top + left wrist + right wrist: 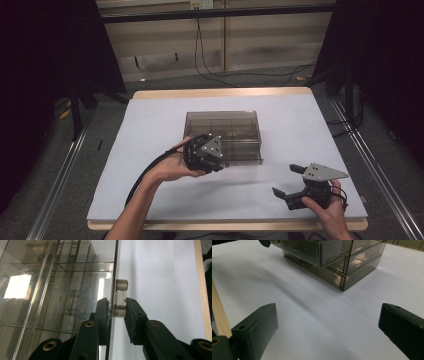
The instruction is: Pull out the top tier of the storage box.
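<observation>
Evidently this is a drawer-handling moment. In the high view, a smoky clear drawer cabinet (223,136) sits at the centre of the white table cover (150,115). The left gripper (204,153) presses against the cabinet's near face at about its 7 o'clock corner, the hand behind it, which suits a straight pull toward the person. The right gripper (295,187) rests at roughly 4 o'clock from the cabinet, well apart from it, jaws spread with nothing between them, probably parked until needed.

In the left gripper view, the left gripper (117,308) is clenched on a small clear knob (121,297) that juts from the drawer front (113,270); one jaw sits against the panel side, the other on the knob's outer side.

In the right gripper view, the right gripper (327,322) gapes wide over bare cover, and the cabinet (352,267) lies toward 12 o'clock, one drawer (312,250) standing slightly proud of the frame.
</observation>
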Motion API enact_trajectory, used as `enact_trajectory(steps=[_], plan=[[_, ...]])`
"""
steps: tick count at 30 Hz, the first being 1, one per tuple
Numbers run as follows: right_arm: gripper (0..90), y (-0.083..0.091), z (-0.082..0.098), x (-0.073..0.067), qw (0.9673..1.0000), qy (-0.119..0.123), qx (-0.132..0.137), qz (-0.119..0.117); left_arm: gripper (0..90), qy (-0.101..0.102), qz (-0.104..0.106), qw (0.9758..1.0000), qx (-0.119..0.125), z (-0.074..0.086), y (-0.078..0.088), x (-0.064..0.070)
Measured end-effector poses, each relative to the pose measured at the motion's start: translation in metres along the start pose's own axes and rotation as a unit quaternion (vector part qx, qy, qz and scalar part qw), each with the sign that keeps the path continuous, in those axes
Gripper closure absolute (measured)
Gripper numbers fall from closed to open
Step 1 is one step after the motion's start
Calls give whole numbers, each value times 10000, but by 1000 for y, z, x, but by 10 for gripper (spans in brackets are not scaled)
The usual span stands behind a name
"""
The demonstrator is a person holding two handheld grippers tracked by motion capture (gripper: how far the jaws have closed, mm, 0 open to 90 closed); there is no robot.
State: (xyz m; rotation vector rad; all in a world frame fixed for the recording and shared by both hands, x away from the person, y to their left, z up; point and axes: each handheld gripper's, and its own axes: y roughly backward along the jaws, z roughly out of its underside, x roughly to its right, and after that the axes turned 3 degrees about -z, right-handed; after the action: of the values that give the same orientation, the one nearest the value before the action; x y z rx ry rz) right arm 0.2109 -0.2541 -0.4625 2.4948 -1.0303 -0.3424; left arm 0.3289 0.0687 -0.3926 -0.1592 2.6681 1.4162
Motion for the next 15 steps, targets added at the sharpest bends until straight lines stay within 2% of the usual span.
enact_trajectory(steps=[15], plan=[[23, 0, 0, 0, 10000, -3, 4, 2, 741, -66, 55, 10000, -50, -1, 2, 2]])
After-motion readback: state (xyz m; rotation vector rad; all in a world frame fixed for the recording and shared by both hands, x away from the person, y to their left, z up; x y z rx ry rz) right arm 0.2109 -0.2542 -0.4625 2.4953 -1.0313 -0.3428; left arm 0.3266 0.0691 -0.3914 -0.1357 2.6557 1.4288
